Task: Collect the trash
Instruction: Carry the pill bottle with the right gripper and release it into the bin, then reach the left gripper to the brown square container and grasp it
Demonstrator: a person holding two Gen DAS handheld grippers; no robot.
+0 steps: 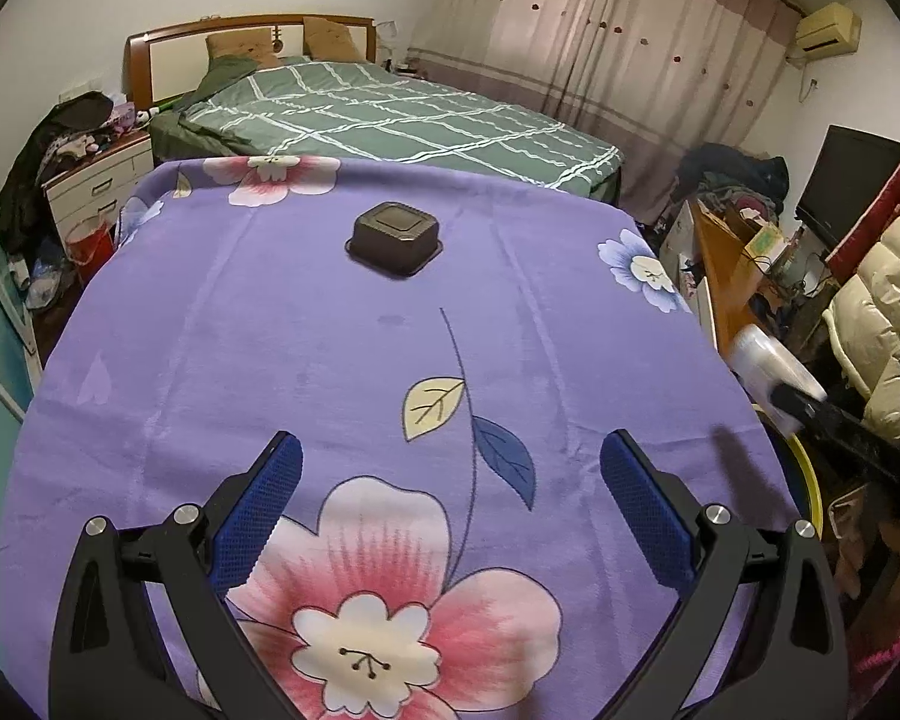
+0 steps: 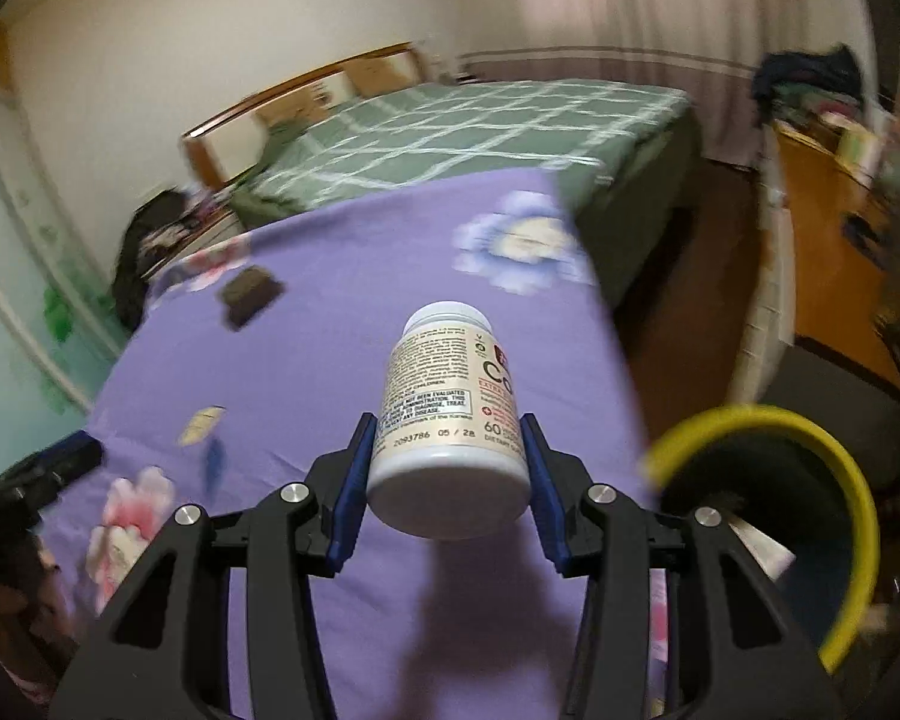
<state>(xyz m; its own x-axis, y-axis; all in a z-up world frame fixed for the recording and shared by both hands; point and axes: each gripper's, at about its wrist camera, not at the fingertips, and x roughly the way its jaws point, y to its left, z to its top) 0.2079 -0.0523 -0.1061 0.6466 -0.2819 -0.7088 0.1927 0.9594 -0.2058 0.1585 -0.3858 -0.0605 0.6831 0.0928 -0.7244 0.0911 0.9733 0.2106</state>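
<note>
My right gripper is shut on a white pill bottle, held lying along the fingers with its cap pointing away, above the right part of the purple floral cloth. The same bottle shows blurred in the left wrist view, past the cloth's right edge with the right gripper's black finger on it. A dark square container sits upside down on the far middle of the cloth; it also shows as the dark container at far left. My left gripper hangs open over the near cloth, with nothing between its fingers.
A bin with a yellow rim stands low at the right of the table; its rim peeks past the cloth edge. Behind the table is a green checked bed. A wooden desk and a cream padded jacket crowd the right side.
</note>
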